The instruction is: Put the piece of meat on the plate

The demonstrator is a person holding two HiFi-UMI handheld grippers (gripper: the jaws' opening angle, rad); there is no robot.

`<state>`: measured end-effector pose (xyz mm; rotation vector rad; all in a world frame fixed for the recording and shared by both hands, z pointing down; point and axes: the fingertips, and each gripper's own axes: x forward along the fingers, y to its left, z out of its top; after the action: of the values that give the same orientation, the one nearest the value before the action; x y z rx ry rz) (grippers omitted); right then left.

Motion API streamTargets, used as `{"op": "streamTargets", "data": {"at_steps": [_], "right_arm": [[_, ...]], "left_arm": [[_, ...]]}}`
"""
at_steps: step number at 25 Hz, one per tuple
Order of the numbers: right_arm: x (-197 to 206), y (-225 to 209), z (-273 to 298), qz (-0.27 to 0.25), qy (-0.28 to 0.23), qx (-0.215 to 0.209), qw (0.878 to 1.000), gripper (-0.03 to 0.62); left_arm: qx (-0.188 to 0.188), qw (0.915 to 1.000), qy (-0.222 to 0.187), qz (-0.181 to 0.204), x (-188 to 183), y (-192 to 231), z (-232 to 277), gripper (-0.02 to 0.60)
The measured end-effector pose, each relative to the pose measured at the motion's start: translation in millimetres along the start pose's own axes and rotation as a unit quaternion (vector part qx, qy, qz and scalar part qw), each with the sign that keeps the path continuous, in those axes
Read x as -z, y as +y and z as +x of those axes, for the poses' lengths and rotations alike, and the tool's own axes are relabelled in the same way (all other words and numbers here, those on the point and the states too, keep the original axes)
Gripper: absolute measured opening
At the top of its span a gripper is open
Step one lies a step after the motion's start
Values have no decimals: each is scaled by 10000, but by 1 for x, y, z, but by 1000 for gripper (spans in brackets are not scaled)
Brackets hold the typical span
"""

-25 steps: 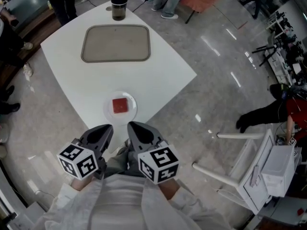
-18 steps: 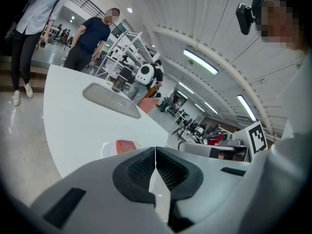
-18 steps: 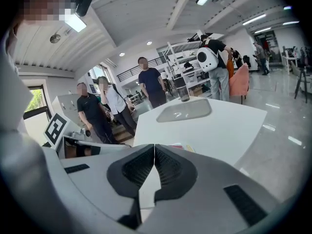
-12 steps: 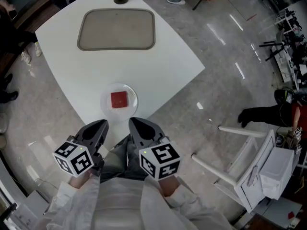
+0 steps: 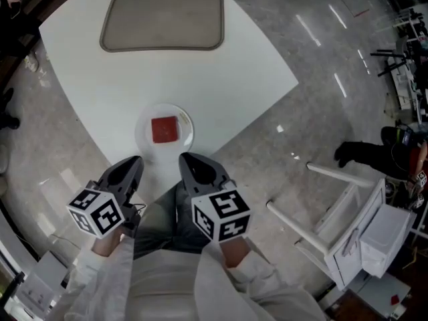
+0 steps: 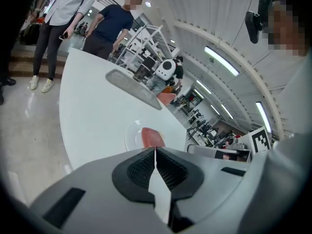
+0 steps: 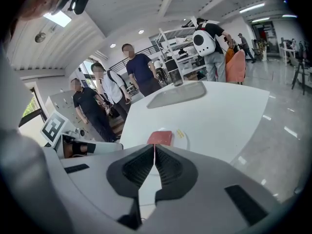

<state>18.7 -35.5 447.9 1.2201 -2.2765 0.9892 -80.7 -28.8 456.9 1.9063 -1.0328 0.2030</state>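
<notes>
The white table (image 5: 254,79) carries the plate, and the empty grey tray (image 5: 162,19) lies on it well beyond the plate, toward the far end. The 2 grippers are held side by side on the person's side of the plate, just short of it and off the table's edge: the left gripper (image 5: 136,160) has its jaws pressed together with nothing between them, and the right gripper (image 5: 186,158) is likewise closed on nothing, both pointing toward the plate. The round white plate (image 5: 188,132) sits near the table's near corner, and the red, square piece of meat (image 5: 164,130) lies flat at the plate's middle, touched by neither gripper. Judged from this, the task looks finished: the meat is on the plate, both claws are free of it, and I see 0 steps left beyond pulling away
</notes>
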Motion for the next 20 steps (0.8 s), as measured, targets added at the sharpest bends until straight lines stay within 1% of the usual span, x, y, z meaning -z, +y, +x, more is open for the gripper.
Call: {"op": "streamTargets", "data": {"at_steps": [4, 7, 9, 16, 20], "right_arm": [[9, -9, 10, 45, 174, 30, 9998, 15], [14, -15, 13, -27, 295, 104, 9995, 17], [17, -17, 17, 14, 355, 121, 9993, 17], [19, -30, 24, 127, 444, 213, 9987, 17], [16, -39, 25, 185, 471, 271, 9984, 18]], "left_arm": [[-194, 9997, 112, -76, 4, 16, 9, 14], [-250, 9994, 217, -119, 6, 21, 14, 14], [-309, 9991, 260, -132, 6, 25, 16, 14], [-593, 9978, 286, -123, 4, 36, 20, 17], [-685, 9971, 298, -136, 2, 37, 23, 23]]}}
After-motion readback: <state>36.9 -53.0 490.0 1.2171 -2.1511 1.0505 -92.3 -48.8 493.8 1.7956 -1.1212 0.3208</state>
